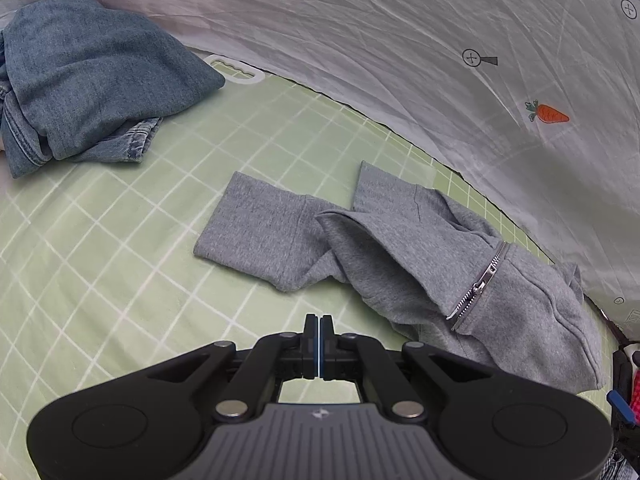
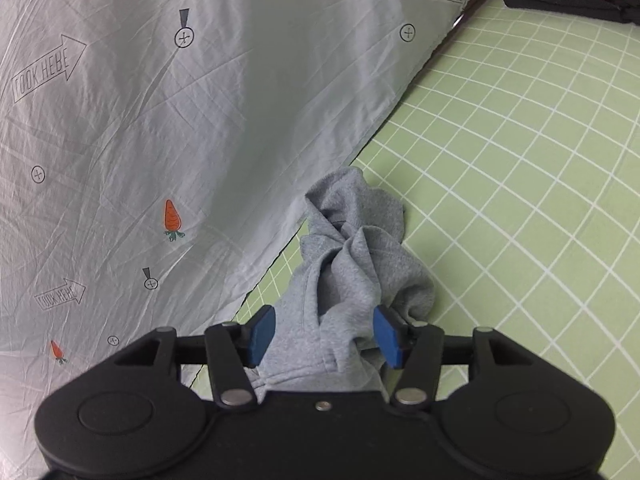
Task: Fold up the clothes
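A green checked mat [image 1: 120, 240] lies beside a pale printed sheet [image 1: 400, 40]. Crumpled jeans [image 1: 92, 80] sit at its far left corner. The grey zip hoodie [image 1: 400, 248] sprawls mid-mat. The left gripper [image 1: 319, 326] hovers clenched, empty; the right gripper [image 2: 324, 334] stands released, hoodie fabric bunched loosely between its blue pads [image 2: 260, 334].

Grey bedsheet [image 2: 160, 120]: arrow outlines [image 2: 48, 70] reading "LOOK HERE", mirrored; also on arrow [image 2: 60, 296] lower down.

The left gripper [image 1: 319, 320] hides part of the grey hoodie's [image 1: 400, 248] hem.
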Action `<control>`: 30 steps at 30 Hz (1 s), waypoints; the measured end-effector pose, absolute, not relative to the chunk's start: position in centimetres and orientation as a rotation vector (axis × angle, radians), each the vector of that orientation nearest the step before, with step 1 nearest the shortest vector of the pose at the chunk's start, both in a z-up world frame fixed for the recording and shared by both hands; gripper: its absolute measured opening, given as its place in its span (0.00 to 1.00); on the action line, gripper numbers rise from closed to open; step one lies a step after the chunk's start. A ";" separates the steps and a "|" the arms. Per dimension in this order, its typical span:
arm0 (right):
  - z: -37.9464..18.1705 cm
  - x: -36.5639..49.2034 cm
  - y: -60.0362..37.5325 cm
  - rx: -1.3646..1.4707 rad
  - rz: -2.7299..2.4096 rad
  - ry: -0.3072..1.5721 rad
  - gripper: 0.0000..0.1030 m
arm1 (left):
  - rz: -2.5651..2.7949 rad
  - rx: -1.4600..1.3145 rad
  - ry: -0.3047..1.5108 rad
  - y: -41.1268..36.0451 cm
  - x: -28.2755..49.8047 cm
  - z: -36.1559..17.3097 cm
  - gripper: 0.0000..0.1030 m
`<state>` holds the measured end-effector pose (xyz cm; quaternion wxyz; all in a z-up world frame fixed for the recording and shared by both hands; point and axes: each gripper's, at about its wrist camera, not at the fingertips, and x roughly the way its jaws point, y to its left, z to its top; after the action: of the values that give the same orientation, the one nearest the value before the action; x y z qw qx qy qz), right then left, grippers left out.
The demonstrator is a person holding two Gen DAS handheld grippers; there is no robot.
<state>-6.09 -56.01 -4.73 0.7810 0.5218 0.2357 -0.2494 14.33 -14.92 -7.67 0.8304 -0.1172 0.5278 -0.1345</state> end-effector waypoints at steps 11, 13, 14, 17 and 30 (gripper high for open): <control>-7.5 -3.3 -54.8 1.128 -0.533 0.604 0.60 | -0.245 -0.356 1.155 -12.5 17.3 -9.1 0.35; -7.7 -2.4 -54.7 1.085 -0.527 0.623 0.57 | -0.239 -0.378 1.171 -12.7 18.2 -9.6 0.42; -7.7 -1.9 -54.7 1.064 -0.522 0.630 0.56 | -0.238 -0.399 1.181 -12.9 18.8 -10.0 0.46; -8.0 -0.7 -54.6 0.995 -0.506 0.643 0.42 | -0.241 -0.484 1.186 -13.6 20.3 -10.7 0.52; -7.0 -1.5 -54.1 0.824 -0.450 0.644 0.11 | -0.226 -0.550 1.258 -19.9 23.3 -13.2 0.07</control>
<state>-1.45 -54.12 -7.04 0.8423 0.3902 0.3048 -0.2129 23.31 -19.87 -13.17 0.7676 -0.2535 0.5794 -0.1040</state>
